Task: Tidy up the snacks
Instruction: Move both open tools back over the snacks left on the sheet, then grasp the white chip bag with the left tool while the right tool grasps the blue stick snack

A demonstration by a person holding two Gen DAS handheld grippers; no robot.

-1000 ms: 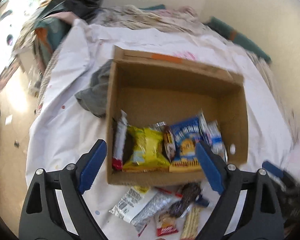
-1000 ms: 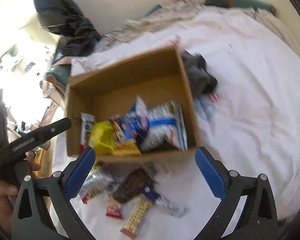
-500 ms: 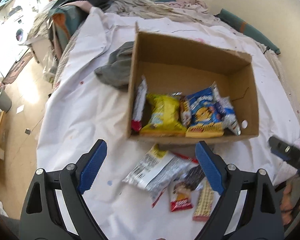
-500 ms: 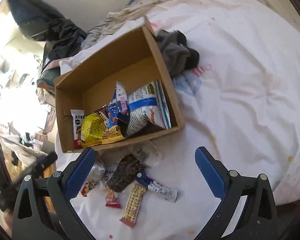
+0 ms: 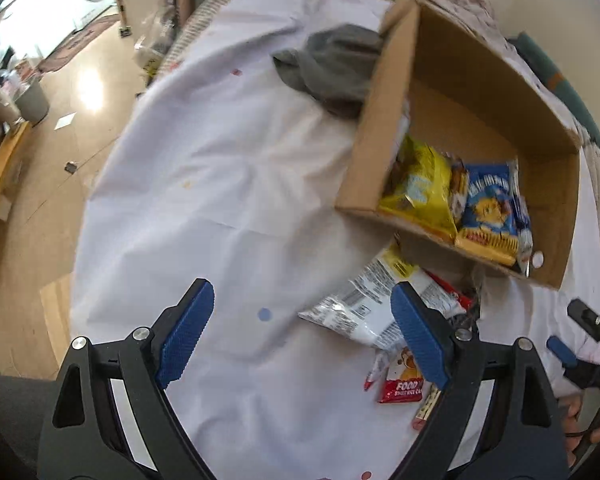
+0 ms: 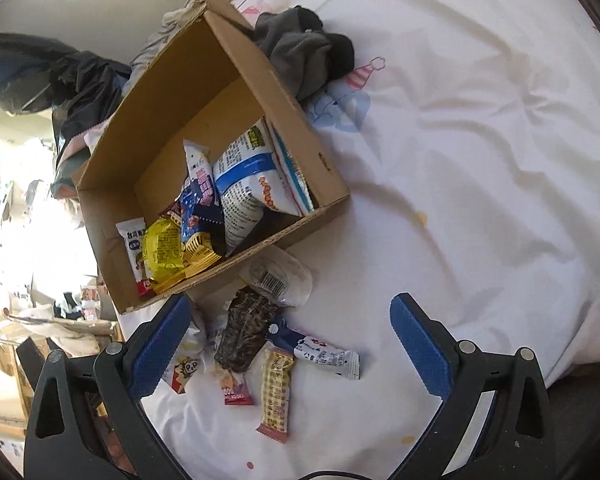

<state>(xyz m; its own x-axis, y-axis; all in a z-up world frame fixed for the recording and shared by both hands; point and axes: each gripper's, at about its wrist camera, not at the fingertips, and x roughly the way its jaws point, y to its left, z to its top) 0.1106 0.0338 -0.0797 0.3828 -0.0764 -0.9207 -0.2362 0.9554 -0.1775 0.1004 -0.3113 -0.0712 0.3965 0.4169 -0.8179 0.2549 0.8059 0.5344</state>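
The left gripper [image 5: 300,332] hangs above the white sheet [image 5: 220,184] with its blue pads spread wide and nothing between them; the right gripper [image 6: 290,344] is likewise spread and empty. Ahead and to the right of the left gripper stands the cardboard box [image 5: 476,64], holding a yellow packet [image 5: 420,188] and, beside it, a blue packet [image 5: 486,204] with a cartoon face; its lettering is too blurred to read. Just outside the box's near wall, touching the left gripper's right pad in the view, lies a white packet [image 5: 364,304] with black fine print and a yellow corner. Below that pad a small red packet [image 5: 402,388] reads "FOOD". From the right gripper, the box sits ahead and to the left, and a white packet with a blue band [image 6: 252,188] leans inside it. Between the right gripper's pads, nearer the left one, lie a dark seed bar [image 6: 246,328], a checked yellow bar [image 6: 276,392] and a navy-and-white sachet [image 6: 320,350]. A grey cloth [image 6: 304,56] rests against the box's far right side.
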